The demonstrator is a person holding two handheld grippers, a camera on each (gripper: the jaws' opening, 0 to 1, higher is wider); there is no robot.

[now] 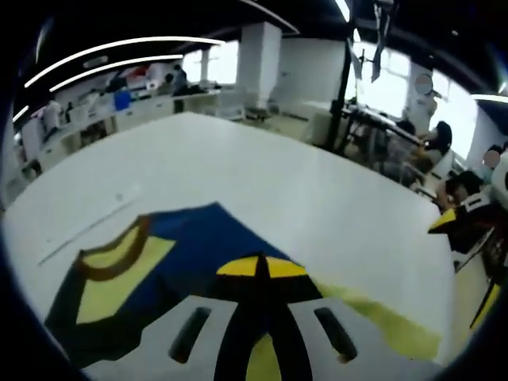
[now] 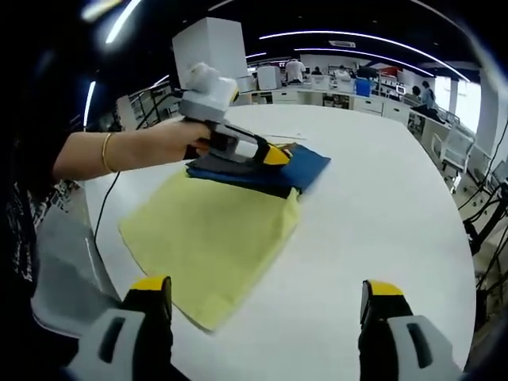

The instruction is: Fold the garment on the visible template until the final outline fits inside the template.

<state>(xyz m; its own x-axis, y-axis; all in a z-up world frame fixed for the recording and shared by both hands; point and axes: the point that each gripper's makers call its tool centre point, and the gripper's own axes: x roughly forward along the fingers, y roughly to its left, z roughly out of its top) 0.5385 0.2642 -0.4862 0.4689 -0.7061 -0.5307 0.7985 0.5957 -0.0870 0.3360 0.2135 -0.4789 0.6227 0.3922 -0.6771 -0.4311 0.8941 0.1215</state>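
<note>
A blue garment [image 2: 305,165] with dark and yellow panels lies folded at the far end of a pale yellow template sheet [image 2: 210,230] on the white table [image 2: 381,206]. A person's hand holds my left gripper [image 2: 274,154] low over the garment's dark fold. In the left gripper view, the left gripper [image 1: 258,267] has its yellow tips together on the blue garment [image 1: 198,242], next to the brown-edged yellow collar [image 1: 119,262]. My right gripper [image 2: 266,287] hovers near the table's front edge, its jaws wide apart with nothing between them.
A strip of the yellow sheet [image 1: 381,321] shows to the right of the left jaws. A thin pale strip [image 1: 87,226] lies on the table [image 1: 262,171]. Seated people [image 1: 440,143] and a black stand [image 1: 343,87] are beyond the far edge. A yellow-black gripper part [image 1: 451,221] sits at the right.
</note>
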